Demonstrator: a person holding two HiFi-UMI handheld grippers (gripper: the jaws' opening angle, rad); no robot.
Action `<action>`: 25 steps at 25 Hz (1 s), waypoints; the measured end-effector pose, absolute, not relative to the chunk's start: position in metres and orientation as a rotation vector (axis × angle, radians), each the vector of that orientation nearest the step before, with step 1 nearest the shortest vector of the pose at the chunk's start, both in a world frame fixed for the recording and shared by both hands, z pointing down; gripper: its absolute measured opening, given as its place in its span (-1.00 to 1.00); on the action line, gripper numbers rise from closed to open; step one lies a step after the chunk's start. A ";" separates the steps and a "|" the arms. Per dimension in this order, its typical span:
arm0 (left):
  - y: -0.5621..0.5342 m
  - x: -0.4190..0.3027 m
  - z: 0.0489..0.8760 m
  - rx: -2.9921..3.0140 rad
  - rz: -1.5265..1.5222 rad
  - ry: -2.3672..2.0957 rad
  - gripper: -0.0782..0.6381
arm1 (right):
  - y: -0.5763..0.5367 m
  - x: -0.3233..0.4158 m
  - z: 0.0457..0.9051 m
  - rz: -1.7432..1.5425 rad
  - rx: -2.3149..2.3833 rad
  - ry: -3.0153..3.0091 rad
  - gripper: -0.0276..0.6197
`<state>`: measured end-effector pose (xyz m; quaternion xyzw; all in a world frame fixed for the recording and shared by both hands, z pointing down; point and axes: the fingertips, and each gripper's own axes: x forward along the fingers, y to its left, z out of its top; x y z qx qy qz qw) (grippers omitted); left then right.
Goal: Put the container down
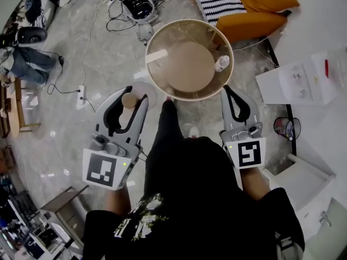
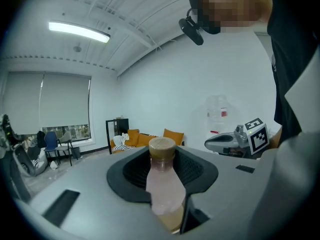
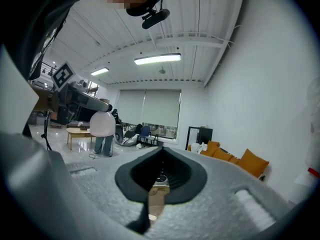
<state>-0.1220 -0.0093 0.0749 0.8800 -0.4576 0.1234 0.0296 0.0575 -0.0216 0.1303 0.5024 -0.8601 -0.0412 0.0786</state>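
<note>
- The floor (image 1: pixel 97 47) fills the head view's upper left; a power strip (image 1: pixel 82 95) and loose cables lie on it.
- The wearer's dark shirt (image 1: pixel 200 199) blocks the lower centre of the head view and hides the floor there.
- The orange sofa (image 1: pixel 260 4) sits at the head view's upper right, with a striped cloth (image 1: pixel 217 1) beside it. The left gripper view (image 2: pixel 150 138) and right gripper view (image 3: pixel 250 161) show it from the side against a white wall.
- The container (image 1: pixel 189 20), a round tub with a pale rim, is at upper centre of the head view, held off the floor. Only this view shows its inside, where a small bottle (image 1: pixel 222 63) lies at the right.
- The right gripper (image 1: pixel 227 92) meets the container's lower right rim. Its own view (image 3: pixel 160 174) shows the jaws almost together, clamped on the thin wall (image 3: pixel 156 196).
- The left gripper (image 1: pixel 132 97), left of the container and apart from it, has its jaws wide, closed on a capped bottle (image 1: pixel 129 100).
- Only the left gripper view (image 2: pixel 162 159) shows that bottle's pale pink body (image 2: pixel 162 184), upright between the pads.
- A ceiling lamp (image 2: pixel 79 31) appears at the left gripper view's upper left.
</note>
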 end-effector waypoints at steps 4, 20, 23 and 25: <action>-0.052 -0.120 0.077 2.760 0.417 -1.337 -0.37 | -0.056 0.059 0.126 -0.114 1.567 -2.526 -0.93; -0.220 -0.119 0.074 2.917 0.402 -0.932 -0.37 | -0.186 0.035 0.112 -0.076 1.815 -2.317 -0.93; -0.253 -0.118 0.081 2.961 0.424 -0.847 -0.37 | -0.211 0.028 0.115 -0.060 1.876 -2.258 -0.93; -0.271 -0.115 0.087 2.970 0.446 -0.786 -0.37 | -0.225 0.028 0.120 -0.020 1.917 -2.210 -0.93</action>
